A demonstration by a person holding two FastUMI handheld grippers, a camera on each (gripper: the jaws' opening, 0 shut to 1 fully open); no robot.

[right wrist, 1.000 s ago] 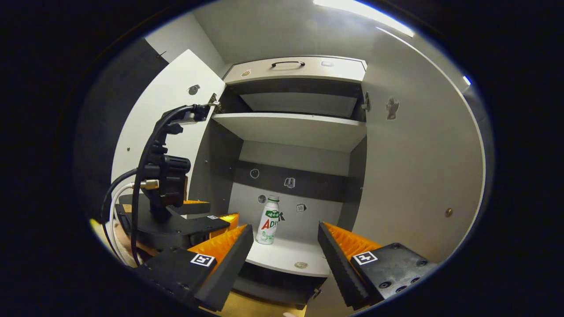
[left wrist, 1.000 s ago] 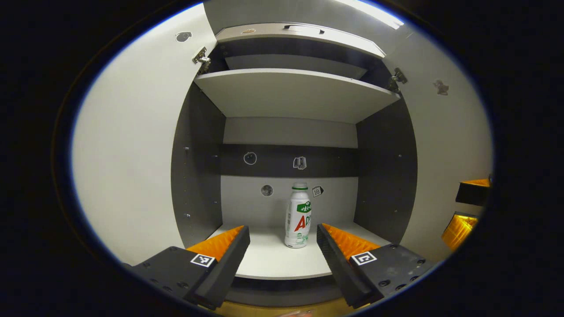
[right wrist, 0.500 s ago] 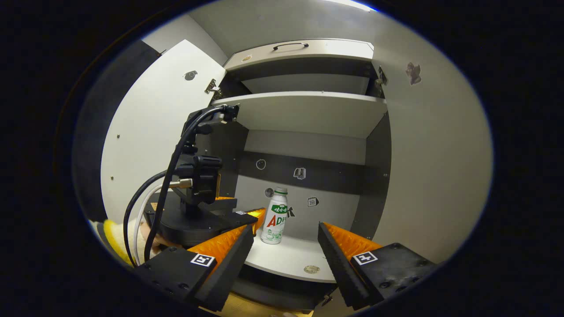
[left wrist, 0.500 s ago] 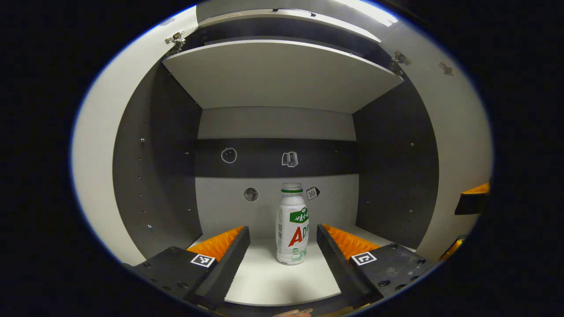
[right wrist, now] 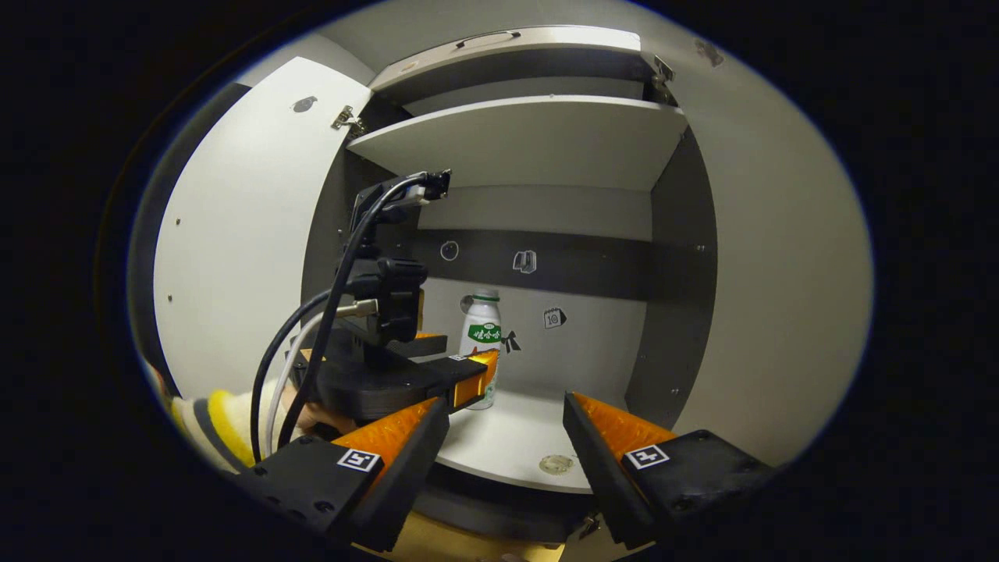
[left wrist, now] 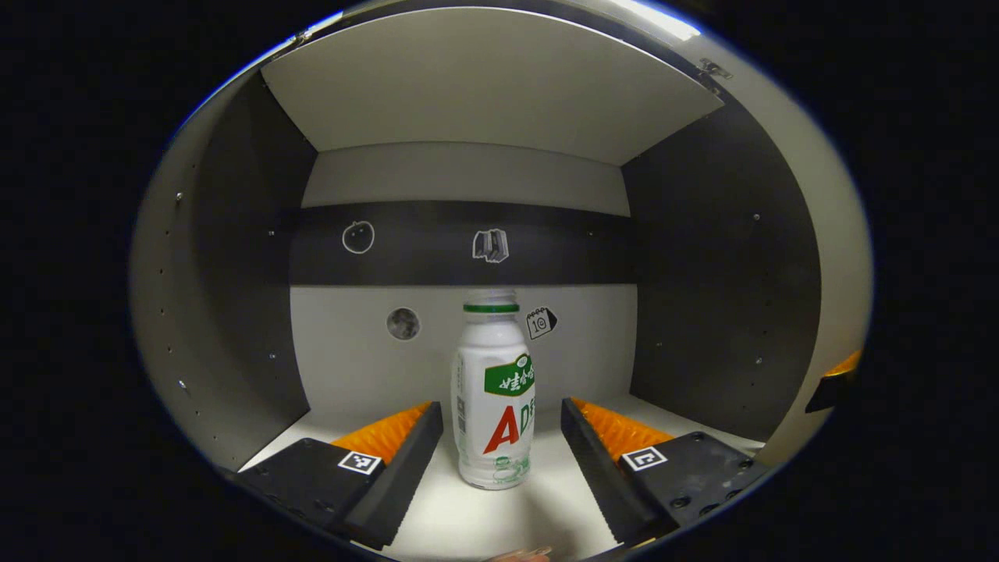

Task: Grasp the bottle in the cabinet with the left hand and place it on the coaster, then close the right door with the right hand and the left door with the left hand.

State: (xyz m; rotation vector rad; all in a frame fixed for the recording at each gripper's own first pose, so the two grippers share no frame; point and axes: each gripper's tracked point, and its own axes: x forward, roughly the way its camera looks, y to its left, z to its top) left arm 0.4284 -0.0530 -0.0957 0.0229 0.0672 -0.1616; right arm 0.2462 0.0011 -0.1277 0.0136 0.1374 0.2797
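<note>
Bottle (left wrist: 495,398) stands upright on the lower shelf (left wrist: 499,523) of the open cabinet, roughly mid-width, nearer the front than the back wall. Left gripper (left wrist: 501,437) is inside the cabinet, fingers spread wide, one on each side of the bottle; clear gaps both sides, no contact. In the right gripper view the left gripper (right wrist: 437,363) sits at the shelf's left front with cables (right wrist: 312,343) running up off its body, and the bottle (right wrist: 481,343) pokes up just behind its fingertips; a striped sleeve (right wrist: 211,414) shows at the near left behind it. Right gripper (right wrist: 506,437) hangs outside the cabinet in front of the shelf edge, fingers wide apart, holding nothing. Left door (right wrist: 234,234) and right door (right wrist: 780,273) both swung open. Upper shelf (right wrist: 531,136) spans above the bottle. Small stickers on the back wall (left wrist: 468,343); a small round mark (right wrist: 556,464) on the shelf front edge.
</note>
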